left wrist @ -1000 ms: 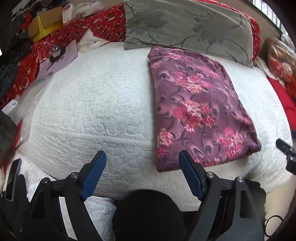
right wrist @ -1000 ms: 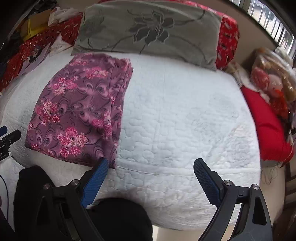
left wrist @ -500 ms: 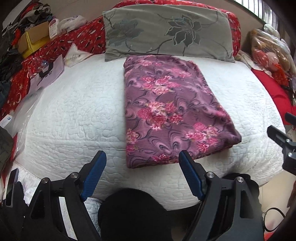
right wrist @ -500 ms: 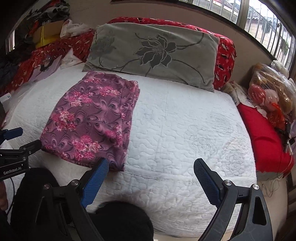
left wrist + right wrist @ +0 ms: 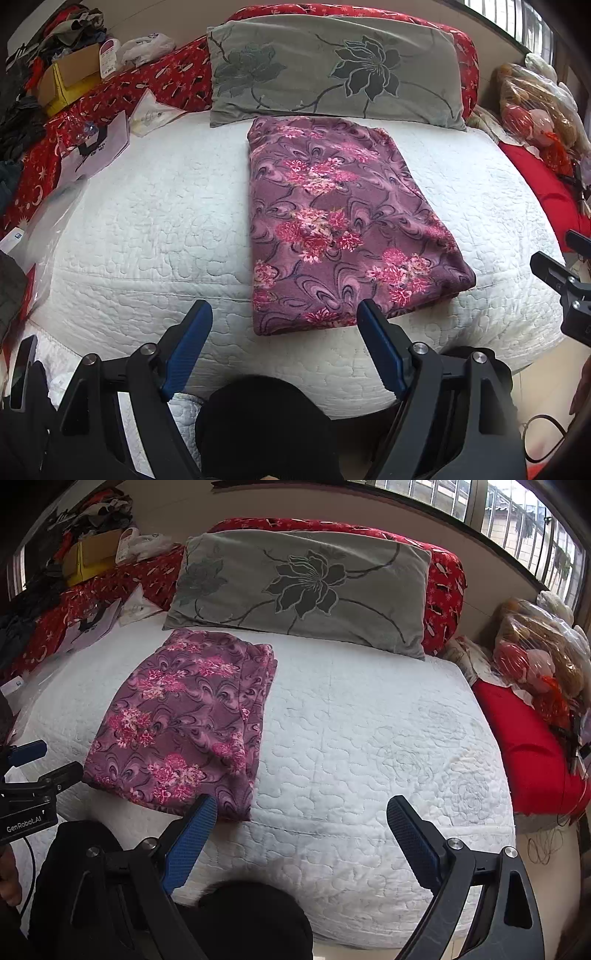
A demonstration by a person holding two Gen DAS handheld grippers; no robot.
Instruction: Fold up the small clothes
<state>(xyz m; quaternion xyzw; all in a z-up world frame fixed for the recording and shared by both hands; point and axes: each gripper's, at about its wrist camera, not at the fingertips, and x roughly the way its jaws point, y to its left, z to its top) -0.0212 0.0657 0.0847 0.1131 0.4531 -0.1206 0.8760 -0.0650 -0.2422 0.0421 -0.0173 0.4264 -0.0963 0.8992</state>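
The purple floral garment (image 5: 343, 225) lies flat on the white quilt (image 5: 147, 221), already a neat rectangle, its far edge just below the grey flowered pillow (image 5: 332, 70) and its near edge at the quilt's front seam. From the right wrist view you can see stacked layers along its right side (image 5: 255, 709), so the fold looks close to finished. Your left gripper (image 5: 284, 347) hangs spread wide and empty just short of the near edge; your right gripper (image 5: 301, 834) is likewise spread and holds nothing, off to the garment's right over bare quilt. If another fold is wanted, pinch both near corners through every layer, lift evenly, and lay them toward the pillow.
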